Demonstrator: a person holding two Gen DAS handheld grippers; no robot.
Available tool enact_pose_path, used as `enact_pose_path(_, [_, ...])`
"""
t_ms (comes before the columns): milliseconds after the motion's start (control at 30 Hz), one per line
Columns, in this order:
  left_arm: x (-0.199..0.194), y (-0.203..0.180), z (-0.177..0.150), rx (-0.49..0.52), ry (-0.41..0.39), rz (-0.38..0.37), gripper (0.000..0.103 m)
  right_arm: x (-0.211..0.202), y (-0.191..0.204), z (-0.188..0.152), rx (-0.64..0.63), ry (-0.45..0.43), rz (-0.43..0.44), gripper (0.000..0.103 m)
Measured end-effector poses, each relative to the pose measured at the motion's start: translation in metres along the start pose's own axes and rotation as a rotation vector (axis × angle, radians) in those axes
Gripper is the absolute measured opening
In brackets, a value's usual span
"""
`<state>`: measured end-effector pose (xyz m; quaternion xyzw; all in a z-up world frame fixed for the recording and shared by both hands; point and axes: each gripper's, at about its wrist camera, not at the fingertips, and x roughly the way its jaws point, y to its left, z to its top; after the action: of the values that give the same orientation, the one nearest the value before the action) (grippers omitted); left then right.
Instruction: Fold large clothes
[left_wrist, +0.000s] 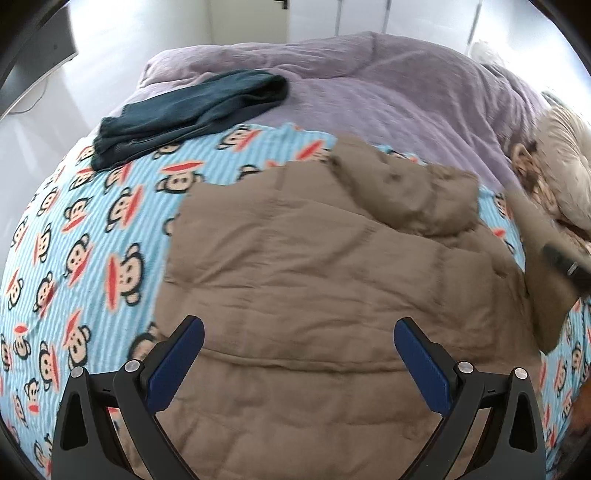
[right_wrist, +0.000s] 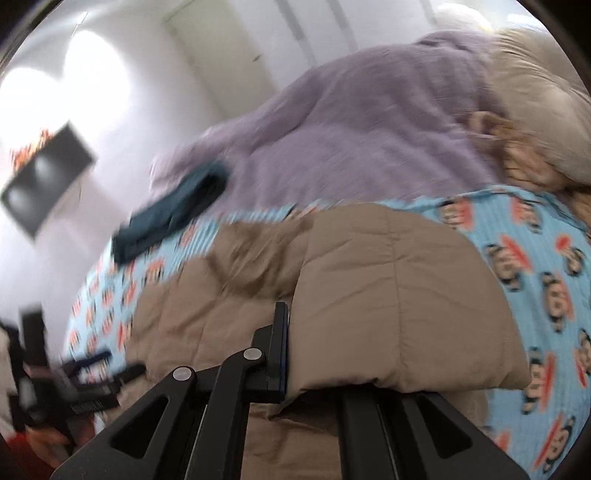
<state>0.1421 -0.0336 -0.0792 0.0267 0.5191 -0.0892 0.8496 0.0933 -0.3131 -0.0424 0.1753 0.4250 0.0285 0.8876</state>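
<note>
A tan quilted puffer jacket (left_wrist: 314, 258) lies spread on the bed, hood toward the far side. My left gripper (left_wrist: 299, 332) is open and empty, hovering over the jacket's lower part. My right gripper (right_wrist: 291, 332) is shut on a lifted tan flap of the jacket (right_wrist: 399, 295), likely a sleeve; only its left finger (right_wrist: 279, 343) shows, the other is hidden under cloth. In the left wrist view the right gripper (left_wrist: 565, 264) appears at the right edge with the raised flap. The left gripper (right_wrist: 92, 373) shows blurred in the right wrist view.
A blue blanket with monkey faces (left_wrist: 92, 240) covers the near bed. A purple duvet (left_wrist: 388, 96) lies beyond it. A dark teal garment (left_wrist: 184, 110) sits at the far left. A cream fluffy pillow (left_wrist: 565, 158) is at the right. White floor surrounds the bed.
</note>
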Motion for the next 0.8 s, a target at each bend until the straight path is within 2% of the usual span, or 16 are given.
enact_pose_path(133, [0.007,0.020,0.003,-0.013,-0.010,0.013,0.103,0.052,0.028,-0.025,-0.018,0.095,-0.008,0.005])
enact_pose_path(233, [0.016,0.027,0.004,-0.017,-0.005,0.011,0.103,0.075,0.036,-0.043,-0.022,0.145,-0.034,0.005])
enact_pose_path(400, [0.029,0.021,0.004,-0.019,0.013,-0.022,0.103,0.093,0.034,-0.056,-0.027,0.217,-0.073,0.012])
enact_pose_path(433, [0.031,0.018,0.004,-0.018,0.017,-0.028,0.103,0.094,0.031,-0.058,-0.020,0.228,-0.076,0.017])
enact_pose_path(500, [0.035,0.012,0.003,-0.015,0.024,-0.042,0.103,0.091,0.028,-0.058,0.010,0.237,-0.062,0.050])
enact_pose_path(567, [0.040,0.005,0.002,-0.015,0.034,-0.058,0.103,0.082,0.020,-0.058,0.050,0.231,-0.046,0.062])
enact_pose_path(733, [0.048,-0.007,0.002,-0.015,0.044,-0.101,0.103,0.043,-0.015,-0.066,0.242,0.179,-0.014,0.062])
enact_pose_path(800, [0.051,-0.009,0.002,-0.018,0.061,-0.150,0.103,0.031,-0.034,-0.070,0.334,0.154,-0.015,0.062])
